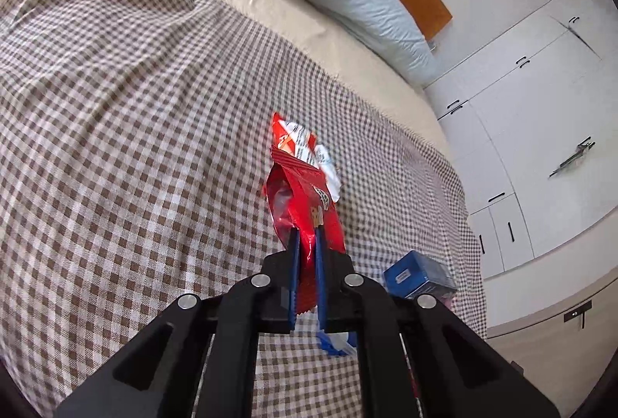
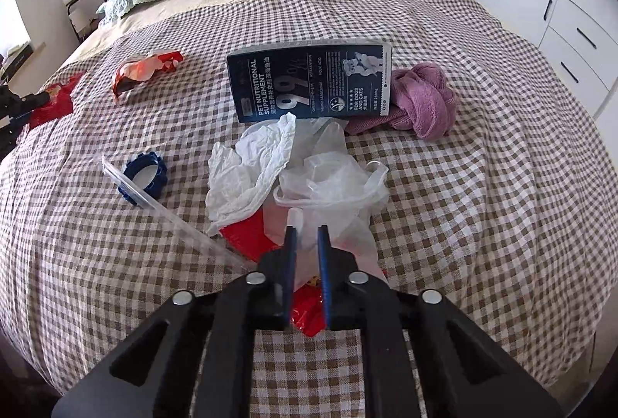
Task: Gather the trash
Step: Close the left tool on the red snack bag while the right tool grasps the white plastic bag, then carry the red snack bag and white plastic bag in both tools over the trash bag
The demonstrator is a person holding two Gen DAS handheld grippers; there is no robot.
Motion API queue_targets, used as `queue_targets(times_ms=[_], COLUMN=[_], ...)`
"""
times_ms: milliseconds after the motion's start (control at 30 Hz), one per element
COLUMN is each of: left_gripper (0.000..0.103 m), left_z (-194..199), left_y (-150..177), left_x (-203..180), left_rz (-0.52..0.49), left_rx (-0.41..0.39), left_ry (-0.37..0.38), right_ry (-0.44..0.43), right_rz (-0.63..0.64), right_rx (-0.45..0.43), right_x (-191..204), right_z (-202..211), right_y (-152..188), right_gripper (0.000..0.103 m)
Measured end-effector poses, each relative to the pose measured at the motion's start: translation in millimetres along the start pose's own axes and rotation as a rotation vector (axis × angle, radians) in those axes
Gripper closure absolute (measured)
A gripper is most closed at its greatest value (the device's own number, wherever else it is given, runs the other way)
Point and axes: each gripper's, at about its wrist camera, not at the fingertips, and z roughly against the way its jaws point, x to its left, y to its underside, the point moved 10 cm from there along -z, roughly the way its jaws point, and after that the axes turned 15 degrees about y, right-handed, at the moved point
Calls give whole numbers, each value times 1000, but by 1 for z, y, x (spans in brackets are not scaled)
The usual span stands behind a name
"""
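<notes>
Left wrist view: left gripper (image 1: pixel 307 236) is clamped on a red snack wrapper (image 1: pixel 305 194), which sticks out past the fingertips over the checked bedspread (image 1: pixel 135 147); whether it is lifted clear I can't tell. Right wrist view: right gripper (image 2: pixel 307 236) has its jaws pinched on the near edge of a thin white plastic bag (image 2: pixel 332 186), which lies crumpled near the middle of the bed with some red wrappers (image 2: pixel 247 236) already showing through and under it. So my read is early-to-mid: one wrapper in hand, bag gripped, nothing being dropped in yet. Still loose on the spread: another red wrapper (image 2: pixel 145 70) far left, a blue ring-shaped cap (image 2: pixel 145 176) with a clear plastic strip (image 2: pixel 170 217) beside it on the left, white crumpled paper (image 2: pixel 251 163) touching the bag, and a dark blue pet-supplement box (image 2: pixel 309 82) standing behind it. The held wrapper is glossy foil, torn open, creased, white-printed at the far end.
</notes>
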Motion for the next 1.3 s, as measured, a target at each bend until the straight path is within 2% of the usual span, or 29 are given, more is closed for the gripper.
queue_targets(times_ms=[133,367,467,600,767,1000,1167,1300], left_gripper=[99,99,99,99,99,99,99,99], left_z=[12,7,8,4,-6,7,5,-6], left_y=[0,21,32,59,117,219,297,365], left_x=[-26,-63,-91,-135,-181,-221,-245,-265], left_rz=[-69,-160,-228,-329,-460,-608,-671,-696], left_rx=[-15,30,40,67,142,245,359,465], left_ry=[7,23,55,83,79,64,80,104], right_ry=[-3,-1,3,6,-2,-31,-33,-24], right_rz=[9,-17,-15,-24,-47,-66,-105,-137], right_rx=[-55,-155,-205,-229,-206,-188,-165,-111], right_x=[-8,-34,-48,-65,-87,-123,-164,-196], right_z=[26,80,111,135,140,155,163,163], right_y=[-10,-33,-39,-32,-4,46,94,149], right_gripper=[102,102,102,102,102,102,102,102])
